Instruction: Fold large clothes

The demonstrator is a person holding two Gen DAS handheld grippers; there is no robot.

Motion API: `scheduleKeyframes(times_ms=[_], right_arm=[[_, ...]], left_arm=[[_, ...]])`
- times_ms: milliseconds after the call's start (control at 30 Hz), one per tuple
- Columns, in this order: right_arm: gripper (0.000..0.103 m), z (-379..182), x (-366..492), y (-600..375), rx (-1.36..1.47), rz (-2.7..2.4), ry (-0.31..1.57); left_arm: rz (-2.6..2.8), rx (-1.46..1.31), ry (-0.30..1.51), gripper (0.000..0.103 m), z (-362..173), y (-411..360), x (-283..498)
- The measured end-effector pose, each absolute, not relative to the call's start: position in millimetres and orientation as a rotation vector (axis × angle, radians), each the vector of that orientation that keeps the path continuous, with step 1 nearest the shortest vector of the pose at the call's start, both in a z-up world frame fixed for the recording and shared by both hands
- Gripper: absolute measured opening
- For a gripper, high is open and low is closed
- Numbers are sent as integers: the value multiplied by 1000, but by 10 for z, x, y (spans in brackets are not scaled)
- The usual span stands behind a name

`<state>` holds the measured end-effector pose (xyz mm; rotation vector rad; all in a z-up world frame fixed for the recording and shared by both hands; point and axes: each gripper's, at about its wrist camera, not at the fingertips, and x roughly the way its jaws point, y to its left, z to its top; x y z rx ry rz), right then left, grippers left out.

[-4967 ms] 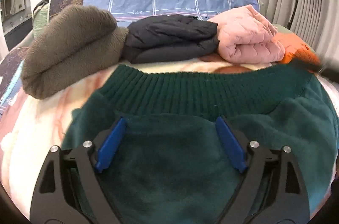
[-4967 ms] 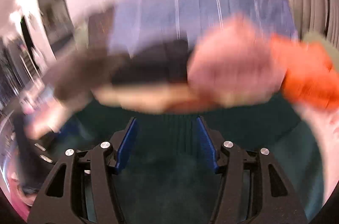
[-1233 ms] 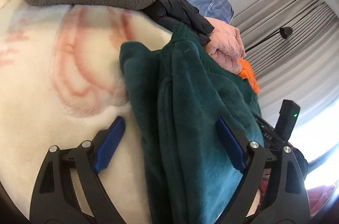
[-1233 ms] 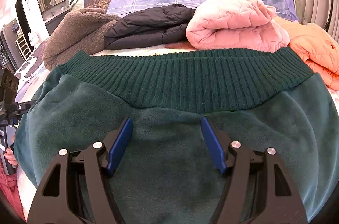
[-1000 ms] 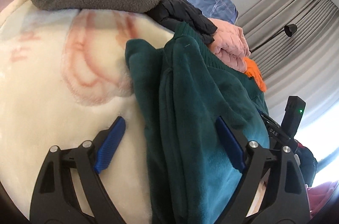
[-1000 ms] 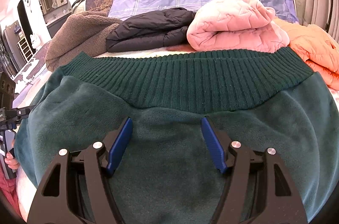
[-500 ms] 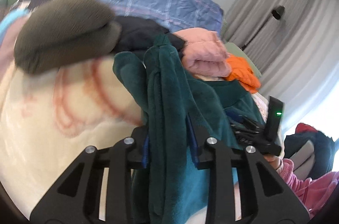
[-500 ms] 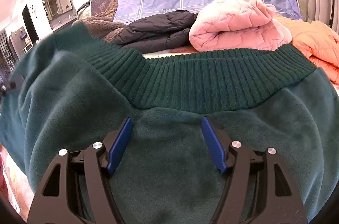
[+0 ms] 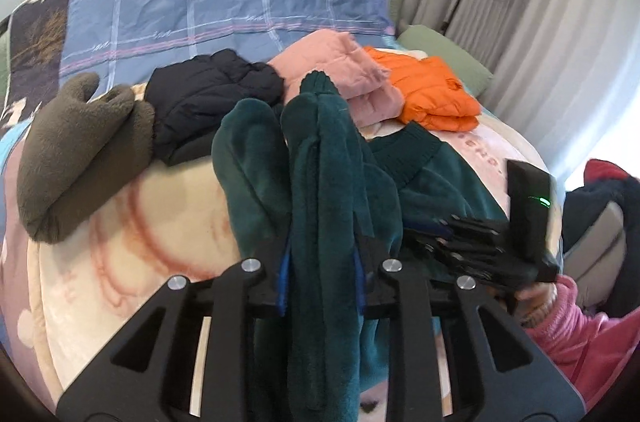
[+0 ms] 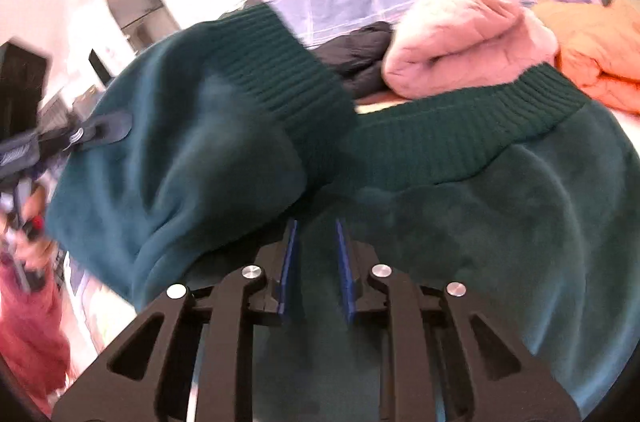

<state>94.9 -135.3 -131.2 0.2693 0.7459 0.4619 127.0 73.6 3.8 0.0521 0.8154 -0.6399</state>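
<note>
Green sweater (image 9: 320, 182) clamped by both grippers, left gripper (image 9: 320, 274) raised, right gripper (image 10: 316, 270) low

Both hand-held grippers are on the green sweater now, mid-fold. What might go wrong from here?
1. The left hand-held gripper, whose jaws just closed, pinches a thick bunch of the green sweater; layers may slip out unevenly.
2. The right hand-held gripper also just closed, on flat fabric; its bite looks shallow and may let go.
3. The lifted side could sweep into the pink jacket behind.

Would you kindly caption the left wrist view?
Left claw shut on bunched green fleece garment, lifted above the blanket.
</note>
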Motion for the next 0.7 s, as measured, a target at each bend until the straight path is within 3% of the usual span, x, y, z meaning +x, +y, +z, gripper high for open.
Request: scheduleKeyframes(times_ms=[267, 467, 533, 700], right_arm=[[11, -1615, 1311, -1377, 375, 503, 849], [11, -1639, 1294, -1382, 389, 529, 833], [11, -1638, 1271, -1347, 368, 530, 827], [11, -1629, 1232, -1210, 313, 518, 818]], left_arm=[[-776, -68, 893, 17, 274, 363, 1377], [-730, 238, 858, 20, 369, -426, 1230], [-706, 151, 869, 22, 336, -232, 1327], [-437, -171, 816, 30, 94, 1130, 1440]])
